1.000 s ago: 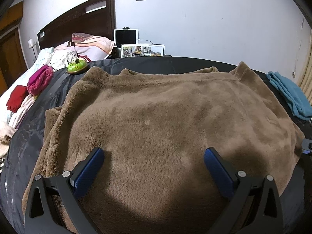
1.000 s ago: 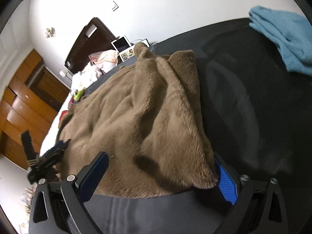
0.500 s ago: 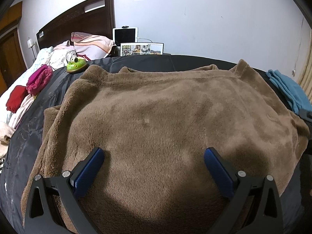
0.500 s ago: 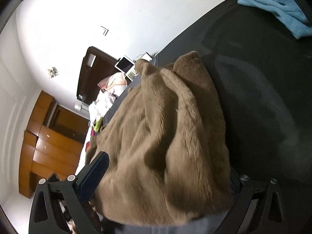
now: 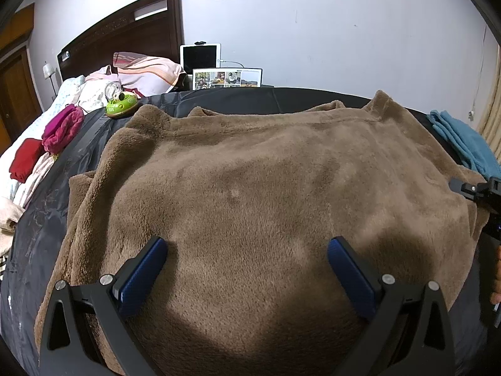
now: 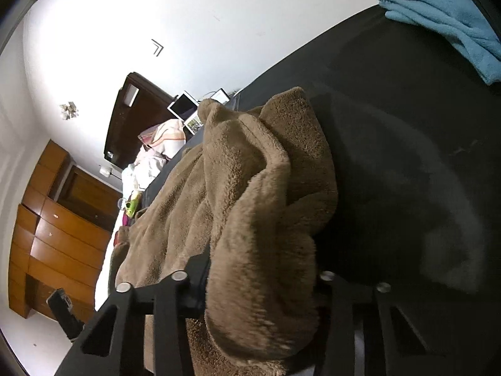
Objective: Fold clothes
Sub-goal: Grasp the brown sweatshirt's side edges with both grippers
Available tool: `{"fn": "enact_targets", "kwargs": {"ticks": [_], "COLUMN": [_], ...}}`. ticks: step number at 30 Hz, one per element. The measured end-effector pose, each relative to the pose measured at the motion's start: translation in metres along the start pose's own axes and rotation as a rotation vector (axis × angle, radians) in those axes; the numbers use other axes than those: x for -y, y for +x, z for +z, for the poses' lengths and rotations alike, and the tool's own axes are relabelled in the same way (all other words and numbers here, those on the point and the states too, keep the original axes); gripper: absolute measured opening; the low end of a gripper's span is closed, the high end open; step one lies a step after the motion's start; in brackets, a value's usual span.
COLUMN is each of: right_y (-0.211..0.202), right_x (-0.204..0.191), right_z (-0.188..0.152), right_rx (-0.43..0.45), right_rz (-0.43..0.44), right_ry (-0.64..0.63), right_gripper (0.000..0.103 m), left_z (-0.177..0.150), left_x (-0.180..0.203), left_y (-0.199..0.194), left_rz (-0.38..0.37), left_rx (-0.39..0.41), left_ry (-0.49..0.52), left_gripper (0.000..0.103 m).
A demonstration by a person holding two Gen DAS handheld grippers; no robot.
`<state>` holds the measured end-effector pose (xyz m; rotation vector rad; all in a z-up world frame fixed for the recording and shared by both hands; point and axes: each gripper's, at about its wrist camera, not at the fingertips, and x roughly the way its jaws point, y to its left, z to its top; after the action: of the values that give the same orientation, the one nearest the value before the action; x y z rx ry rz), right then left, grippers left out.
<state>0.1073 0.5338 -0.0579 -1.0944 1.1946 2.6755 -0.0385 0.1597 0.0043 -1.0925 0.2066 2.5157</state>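
Closing on the brown fleece garment (image 6: 256, 206) edge at 6 o'clock, right gripper (image 6: 260, 285) pinches it for folding; left gripper (image 5: 247, 269) hovers spread.

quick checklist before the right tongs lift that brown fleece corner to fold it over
1. Right tongs have fabric between them: ok, jaws closing on a bunched corner of the brown fleece.
2. Grip fully firm: cannot tell, pads hidden by fabric.
3. Left tongs free of fleece: ok, open, nothing pinched.
4. Fleece spread flat on the black cover: ok, apart from the lifted corner.
5. Blue towel clear of the fleece: ok, apart on the far side.
6. Green toy clear of the fold: not ok, beside the far left corner.
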Motion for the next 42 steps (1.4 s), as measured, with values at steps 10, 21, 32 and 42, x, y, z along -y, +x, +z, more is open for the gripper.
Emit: {"fn": "enact_targets", "kwargs": {"ticks": [10,21,32,42], "right_y": [-0.035,-0.021,0.032,0.059], "right_x": [-0.077,-0.183,-0.252,-0.259], "right_z": [0.012,-0.006,-0.075,-0.135], "right_rx": [0.128,0.142,0.022,0.004], "right_rz": [0.055,0.136,0.172,0.107], "right_ry": [-0.215,-0.425,-0.637,-0.836], "right_gripper": [0.032,0.03,0.029,0.028], "left_z": [0.009,0.01,0.001,0.006], "left_x": [-0.045,-0.096,-0.135,-0.125], "left_y": [-0.019,-0.035,-0.034,-0.032], "left_rz": [-0.005,-0.094,-0.458,-0.631], "left_rx": [0.045,0.088,0.122,0.12], "left_ry": [-0.156,-0.353,-0.592,-0.552], "left_gripper": [0.103,0.103,0.103,0.103]}}
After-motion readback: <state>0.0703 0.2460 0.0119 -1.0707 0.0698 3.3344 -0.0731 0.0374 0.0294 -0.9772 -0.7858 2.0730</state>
